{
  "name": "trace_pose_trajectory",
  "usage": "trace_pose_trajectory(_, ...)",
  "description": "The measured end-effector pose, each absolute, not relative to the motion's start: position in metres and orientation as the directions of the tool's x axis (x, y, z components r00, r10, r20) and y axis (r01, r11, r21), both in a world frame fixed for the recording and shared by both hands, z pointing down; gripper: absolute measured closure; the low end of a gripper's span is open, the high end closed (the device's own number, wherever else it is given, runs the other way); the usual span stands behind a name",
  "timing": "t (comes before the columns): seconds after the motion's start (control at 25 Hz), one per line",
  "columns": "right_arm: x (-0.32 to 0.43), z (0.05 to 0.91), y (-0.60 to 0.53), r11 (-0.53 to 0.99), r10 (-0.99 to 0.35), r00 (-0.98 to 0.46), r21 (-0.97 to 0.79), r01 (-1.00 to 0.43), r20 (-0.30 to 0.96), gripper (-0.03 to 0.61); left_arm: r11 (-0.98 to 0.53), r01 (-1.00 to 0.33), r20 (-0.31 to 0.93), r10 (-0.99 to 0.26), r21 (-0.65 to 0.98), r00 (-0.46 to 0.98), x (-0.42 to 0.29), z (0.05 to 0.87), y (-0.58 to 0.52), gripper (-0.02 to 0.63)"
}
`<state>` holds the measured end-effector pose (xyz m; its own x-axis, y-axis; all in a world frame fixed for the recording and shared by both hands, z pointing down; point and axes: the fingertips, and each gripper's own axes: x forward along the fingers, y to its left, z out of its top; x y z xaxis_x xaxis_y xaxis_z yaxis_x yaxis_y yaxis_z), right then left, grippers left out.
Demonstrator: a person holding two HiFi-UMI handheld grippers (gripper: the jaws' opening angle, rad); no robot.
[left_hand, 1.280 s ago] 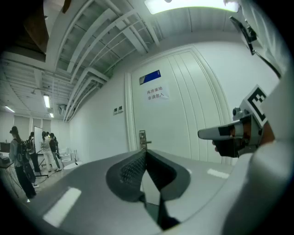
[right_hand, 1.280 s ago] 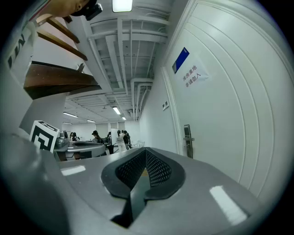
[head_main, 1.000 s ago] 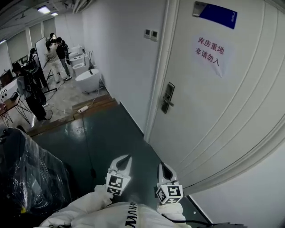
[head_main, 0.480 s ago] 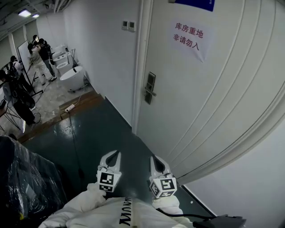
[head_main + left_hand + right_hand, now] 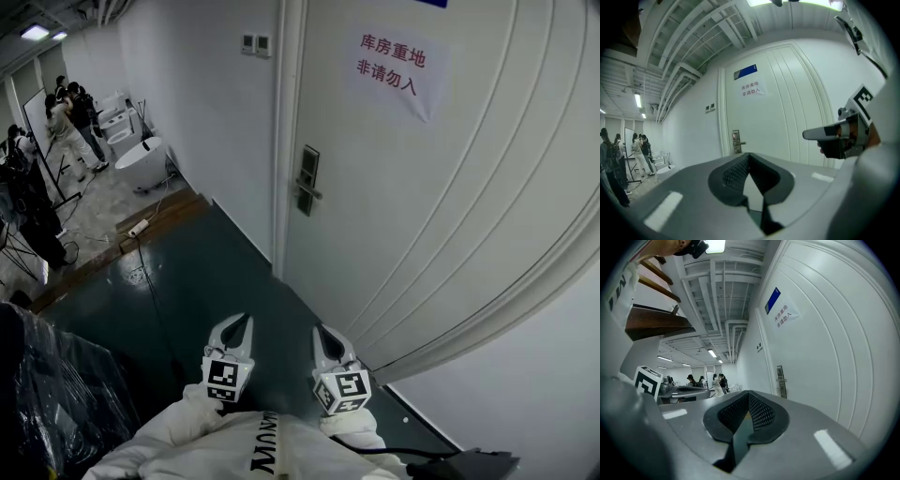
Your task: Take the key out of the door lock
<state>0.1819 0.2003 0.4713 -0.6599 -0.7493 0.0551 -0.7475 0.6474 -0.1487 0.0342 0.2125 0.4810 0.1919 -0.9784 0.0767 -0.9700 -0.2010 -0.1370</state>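
Note:
The white door (image 5: pixel 450 187) fills the right of the head view, with a paper notice (image 5: pixel 392 64) stuck on it. Its dark lock plate with a lever handle (image 5: pixel 306 180) sits at the door's left edge; it also shows small as the lock plate (image 5: pixel 736 141) and the lock plate (image 5: pixel 780 380). No key can be made out at this distance. My left gripper (image 5: pixel 233 329) (image 5: pixel 749 154) and right gripper (image 5: pixel 328 338) (image 5: pixel 749 393) are held low, side by side, far short of the lock. Both are shut and empty.
A dark green floor (image 5: pixel 216 281) leads to the door. At the far left stand several people (image 5: pixel 66 108), a white bathtub (image 5: pixel 141 155), wooden boards (image 5: pixel 159 211) and a power strip (image 5: pixel 138 228). A black plastic-wrapped bulk (image 5: pixel 56 394) is at bottom left. Wall switches (image 5: pixel 254 42) hang beside the frame.
The head view has swung right and come closer to the door, so the lock sits further left and higher. Both grippers stay low and shut.

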Motion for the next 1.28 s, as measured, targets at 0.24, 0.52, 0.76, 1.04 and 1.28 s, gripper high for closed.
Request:
trace_pose_trajectory(0.24,0.154,0.475,0.158,0.612,-0.778,-0.624,-0.138,-0.779,0.075,0.581,-0.259,-0.959,0.079,-0.965,-0.117,0.252,0.011,0.487,0.164,0.614)
trace_pose_trajectory(0.52,0.102,0.464,0.105,0.559,-0.816,-0.571,-0.123,-0.82,0.094,0.581,-0.325,-0.94,0.076,-0.945,-0.106,0.318,-0.039,0.48,0.101,0.614)
trace_pose_trajectory(0.76,0.052,0.46,0.069,0.537,-0.83,-0.547,-0.107,-0.837,0.108,0.581,-0.357,-0.927,0.066,-0.934,-0.113,0.351,-0.086,0.476,0.065,0.614)
trace_pose_trajectory(1.04,-0.007,0.455,0.035,0.539,-0.832,-0.543,-0.063,-0.84,0.115,0.581,-0.322,-0.943,0.048,-0.947,-0.088,0.319,-0.155,0.474,0.034,0.614)
trace_pose_trajectory(1.28,-0.023,0.455,0.013,0.507,-0.851,-0.51,-0.06,-0.86,0.122,0.581,-0.339,-0.937,0.054,-0.94,-0.083,0.336,-0.177,0.474,0.012,0.614)
